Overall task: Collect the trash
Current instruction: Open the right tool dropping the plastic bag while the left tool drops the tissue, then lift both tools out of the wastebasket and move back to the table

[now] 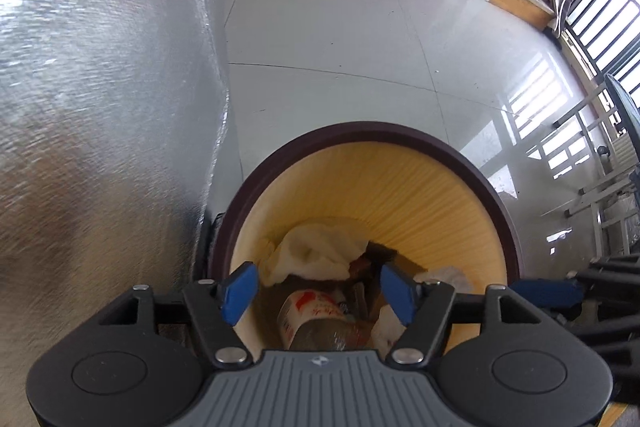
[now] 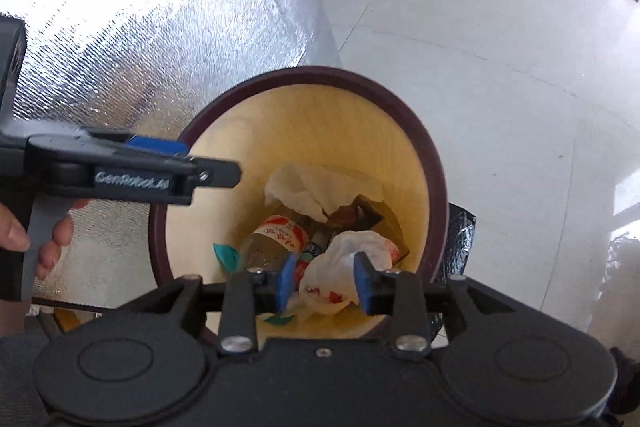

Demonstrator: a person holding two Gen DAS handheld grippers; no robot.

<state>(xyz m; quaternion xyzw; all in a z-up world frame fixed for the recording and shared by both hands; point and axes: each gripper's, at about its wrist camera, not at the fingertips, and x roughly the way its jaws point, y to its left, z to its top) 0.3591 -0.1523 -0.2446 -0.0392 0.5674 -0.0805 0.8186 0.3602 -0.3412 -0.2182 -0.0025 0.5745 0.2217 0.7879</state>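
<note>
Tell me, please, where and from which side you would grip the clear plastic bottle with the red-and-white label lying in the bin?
I would probably take the clear plastic bottle across its labelled body, coming straight down through the round bin opening. It lies on its side among crumpled white tissues, so its rounded flank faces up; its ends look partly buried.

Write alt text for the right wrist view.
The right tongs hang open over a round wood-grain trash bin holding a labelled plastic bottle, white tissue and a crumpled white plastic bag. From the left, the left tongs, held by a hand, reach over the rim, beside a silver foil sheet.
</note>
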